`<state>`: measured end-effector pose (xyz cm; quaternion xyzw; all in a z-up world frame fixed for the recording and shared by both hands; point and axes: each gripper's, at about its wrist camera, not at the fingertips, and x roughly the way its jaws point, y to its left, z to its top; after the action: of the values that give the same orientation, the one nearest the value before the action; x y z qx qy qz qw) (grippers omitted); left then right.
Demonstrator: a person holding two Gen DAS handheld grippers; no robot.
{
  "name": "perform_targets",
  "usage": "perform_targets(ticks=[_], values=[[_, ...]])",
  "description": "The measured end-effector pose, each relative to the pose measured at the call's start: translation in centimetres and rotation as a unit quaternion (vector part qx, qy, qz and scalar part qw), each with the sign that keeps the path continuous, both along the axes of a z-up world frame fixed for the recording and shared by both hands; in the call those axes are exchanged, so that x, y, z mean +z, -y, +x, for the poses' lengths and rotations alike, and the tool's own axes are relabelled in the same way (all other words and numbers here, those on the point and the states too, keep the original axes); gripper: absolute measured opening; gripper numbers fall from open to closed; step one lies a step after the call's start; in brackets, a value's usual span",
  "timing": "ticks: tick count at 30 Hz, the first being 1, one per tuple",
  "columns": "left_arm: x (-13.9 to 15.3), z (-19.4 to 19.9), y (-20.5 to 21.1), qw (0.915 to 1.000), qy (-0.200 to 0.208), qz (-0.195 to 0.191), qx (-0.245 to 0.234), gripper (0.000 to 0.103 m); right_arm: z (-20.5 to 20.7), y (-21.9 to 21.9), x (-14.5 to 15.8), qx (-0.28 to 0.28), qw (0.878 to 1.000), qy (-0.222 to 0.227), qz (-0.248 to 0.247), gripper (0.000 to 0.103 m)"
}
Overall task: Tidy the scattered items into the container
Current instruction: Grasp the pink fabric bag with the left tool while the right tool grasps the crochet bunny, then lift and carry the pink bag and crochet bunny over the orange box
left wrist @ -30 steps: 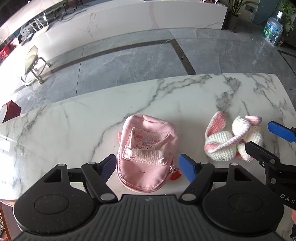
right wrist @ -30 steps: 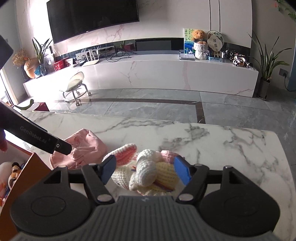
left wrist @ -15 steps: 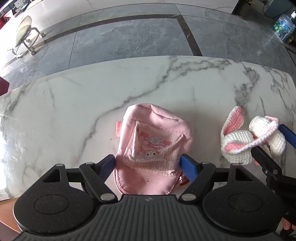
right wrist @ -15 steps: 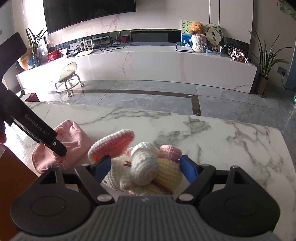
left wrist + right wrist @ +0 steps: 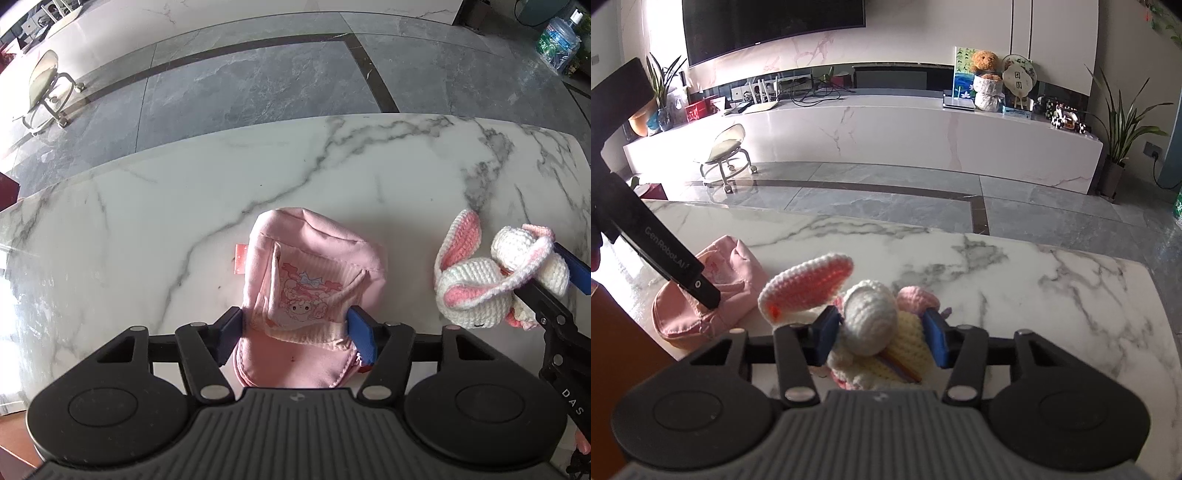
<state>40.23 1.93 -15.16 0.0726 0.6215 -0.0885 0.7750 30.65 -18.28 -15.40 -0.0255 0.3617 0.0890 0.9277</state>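
Pink pouch point(image 5: 310, 291) and crocheted bunny point(image 5: 871, 332) lie near each other on the marble desk point(image 5: 147, 221). Left gripper point(image 5: 297, 334) has just been closing its jaws, now clenched on the pouch; right gripper point(image 5: 882, 336) likewise, squeezing the bunny's body.

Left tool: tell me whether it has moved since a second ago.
Yes. The left tool has come down over the pink pouch, its jaws just closing onto the pouch's sides, with the marble table larger in view.
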Motion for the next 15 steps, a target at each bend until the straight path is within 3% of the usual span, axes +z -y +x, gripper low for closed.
perform_targets(ticks=[1, 2, 3, 6, 8, 15], values=[[0.1, -0.1, 0.0, 1.0000, 0.008, -0.001, 0.000, 0.063, -0.2, 0.0, 0.1, 0.000, 1.000, 0.001, 0.000, 0.048], [0.3, -0.1, 0.0, 0.9999, 0.016, -0.001, -0.001, 0.040, -0.5, 0.0, 0.2, -0.001, 1.000, 0.001, 0.002, 0.045], [0.4, -0.2, 0.1, 0.9998, 0.021, -0.004, -0.001, 0.031, -0.7, 0.1, 0.3, -0.003, 1.000, 0.001, 0.004, 0.044], [0.6, -0.3, 0.0, 0.9994, 0.030, -0.017, 0.001, 0.029, -1.5, 0.3, 0.7, -0.007, 1.000, 0.001, 0.010, 0.040], [0.9, -0.6, 0.2, 0.9989, 0.041, -0.020, -0.001, 0.026, -2.0, 0.4, 1.0, -0.009, 1.000, 0.002, 0.012, 0.029], [2.0, -1.5, 1.9, 0.9973, 0.053, -0.049, -0.016, 0.022, -4.6, 1.8, 1.7, -0.030, 0.999, -0.008, 0.012, 0.027]])
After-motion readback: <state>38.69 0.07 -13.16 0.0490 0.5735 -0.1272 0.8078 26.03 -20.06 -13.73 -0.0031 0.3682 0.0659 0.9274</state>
